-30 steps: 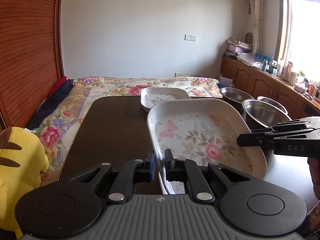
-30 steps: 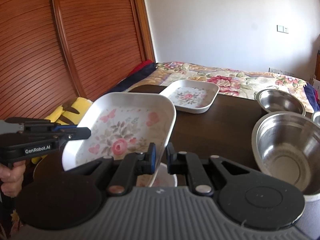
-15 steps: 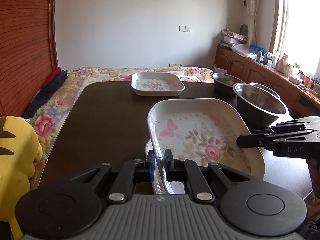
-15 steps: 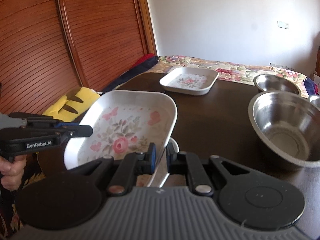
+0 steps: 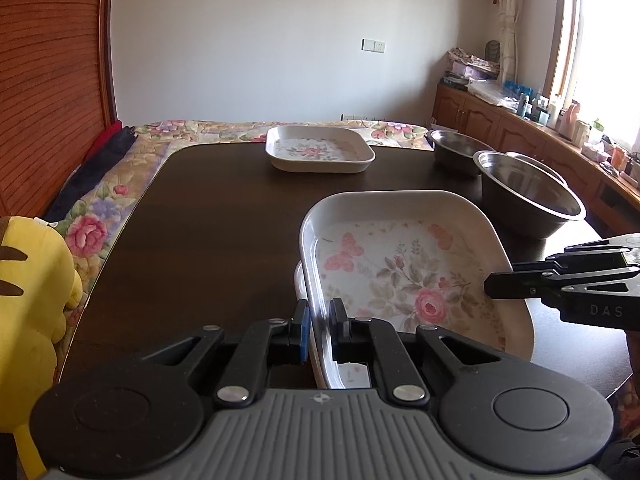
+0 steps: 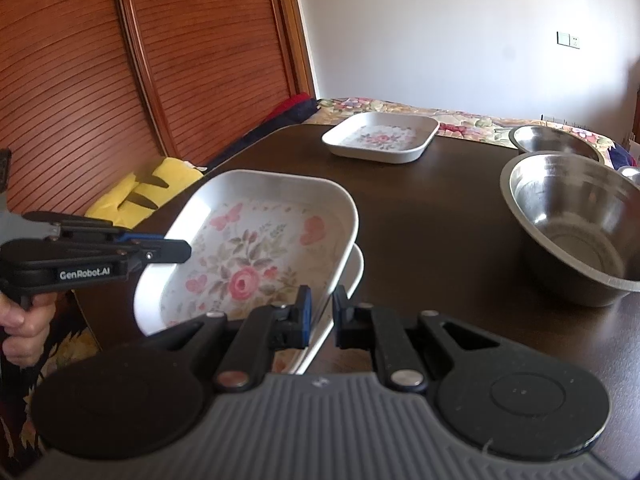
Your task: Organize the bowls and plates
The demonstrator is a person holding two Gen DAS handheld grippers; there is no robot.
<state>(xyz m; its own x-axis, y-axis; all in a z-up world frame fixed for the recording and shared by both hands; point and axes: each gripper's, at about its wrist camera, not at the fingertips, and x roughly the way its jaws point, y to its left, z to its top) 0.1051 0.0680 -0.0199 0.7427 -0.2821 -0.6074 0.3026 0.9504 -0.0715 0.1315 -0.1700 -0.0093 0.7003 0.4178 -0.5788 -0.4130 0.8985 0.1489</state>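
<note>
Three white floral dishes are in view: a large one with a pink rose and butterflies [image 5: 404, 268], a second of like shape directly beneath it [image 6: 352, 276], only its rim showing, and a smaller square one [image 5: 320, 154] at the far end of the dark table [image 5: 208, 240], well apart from the other two. The large dish sits just over the lower one near the table's near edge; whether the two touch cannot be told. Three steel bowls stand toward the table's right side: a big one [image 6: 576, 228] nearest, a smaller one [image 6: 556, 144] behind it, and a third [image 5: 536, 162] showing only as a rim behind the big bowl. The left gripper [image 5: 319, 326] has its tongs clamped on the large dish's left rim, and the right gripper [image 6: 320, 312] has its tongs closed on the opposite rim of the same dish. In the right wrist view the left gripper's side reads "GenRobot.AI"; in the left wrist view the right gripper's side reads "DAS". One yellow plush toy with dark stripes [image 5: 28, 288] lies off the table's left edge, on a flowered bedspread [image 5: 96, 224]. One white wall switch plate [image 5: 373, 45] is on the far wall.
</note>
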